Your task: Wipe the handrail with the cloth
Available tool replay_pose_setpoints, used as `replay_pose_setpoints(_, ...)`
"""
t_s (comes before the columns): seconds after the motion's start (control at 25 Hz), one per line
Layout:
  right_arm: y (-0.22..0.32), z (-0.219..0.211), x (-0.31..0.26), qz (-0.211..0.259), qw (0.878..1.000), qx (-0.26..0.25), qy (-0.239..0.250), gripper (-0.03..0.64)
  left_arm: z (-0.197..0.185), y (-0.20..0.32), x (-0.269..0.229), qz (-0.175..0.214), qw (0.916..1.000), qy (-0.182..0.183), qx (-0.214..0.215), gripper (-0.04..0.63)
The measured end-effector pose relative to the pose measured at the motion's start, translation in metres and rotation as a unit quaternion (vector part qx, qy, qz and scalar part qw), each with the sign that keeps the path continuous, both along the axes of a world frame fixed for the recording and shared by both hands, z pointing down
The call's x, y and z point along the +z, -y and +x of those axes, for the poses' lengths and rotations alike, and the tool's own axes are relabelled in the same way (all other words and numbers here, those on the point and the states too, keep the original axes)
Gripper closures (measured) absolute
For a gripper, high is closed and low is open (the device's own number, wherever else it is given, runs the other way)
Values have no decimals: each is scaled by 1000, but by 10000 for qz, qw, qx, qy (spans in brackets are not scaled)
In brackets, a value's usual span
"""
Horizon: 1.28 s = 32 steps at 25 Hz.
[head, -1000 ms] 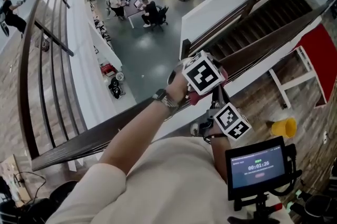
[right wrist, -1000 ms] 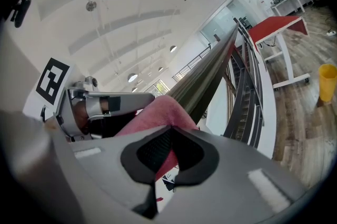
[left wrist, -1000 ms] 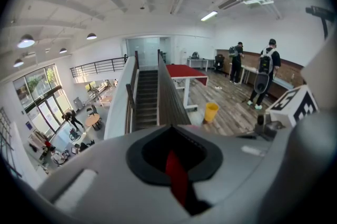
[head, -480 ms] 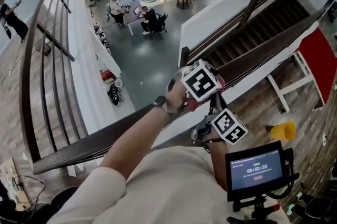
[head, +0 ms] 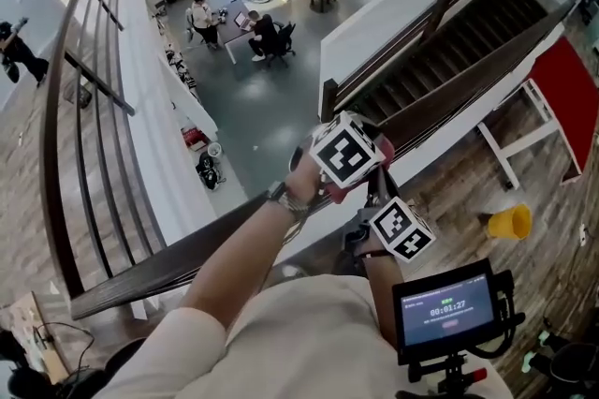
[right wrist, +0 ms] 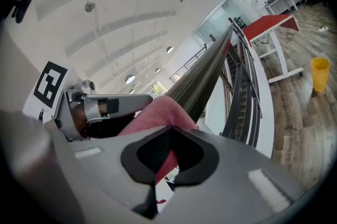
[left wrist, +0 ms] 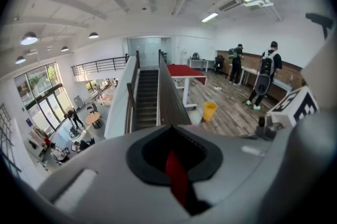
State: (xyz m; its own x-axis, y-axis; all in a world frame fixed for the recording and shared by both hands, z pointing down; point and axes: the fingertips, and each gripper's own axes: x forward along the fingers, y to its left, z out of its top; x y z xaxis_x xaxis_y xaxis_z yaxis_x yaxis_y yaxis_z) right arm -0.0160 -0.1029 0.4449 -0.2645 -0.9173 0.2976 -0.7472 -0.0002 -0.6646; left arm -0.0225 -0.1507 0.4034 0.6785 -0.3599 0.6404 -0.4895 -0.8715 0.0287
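**A:** Well, what could go wrong from here?

**B:** The drop is the big one. Beyond both claws the lower floor (head: 253, 121) lies open, with people (head: 265, 24) seated at a table down there. If the cloth (right wrist: 158, 112) pulls free, I judge it goes over the edge.

**A:** What would cause that?

**B:** Drag, mostly. The handrail (head: 178, 261) runs on well ahead of the claws, and the cloth sits bunched on top of it between them. If the bunch snags, it could tug the fabric out of one grip or roll off the rail's top toward the far side.

**A:** How are the claws set?

**B:** Both are nearly closed. The left claw (left wrist: 174, 165) pinches only a thin red strip of cloth between its jaws, so that is the weaker hold. The right claw (right wrist: 166, 160) clamps a fold, and the rest of the cloth heaps up just ahead of it on the rail, with the left claw close on the other side of the heap.

**A:** Do the jaws touch the rail?

**B:** I can't tell, because the cloth covers that spot.
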Motion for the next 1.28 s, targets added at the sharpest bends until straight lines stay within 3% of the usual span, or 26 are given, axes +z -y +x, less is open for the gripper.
replay_pose_setpoints(0.64, 1, -13, 0, 143, 9994, -26, -321, 626, -21, -1, 3, 54, 10000, 10, -26, 591)
replay_pose_setpoints(0.92, 8, -7, 0, 121, 9998, -2, -137, 625, -12, 6, 4, 127, 9998, 159, 21, 591)
replay_pose_setpoints(1.28, 15, -10, 1, 121, 9998, -170, 73, 624, -13, 15, 2, 98, 9999, 84, 17, 591)
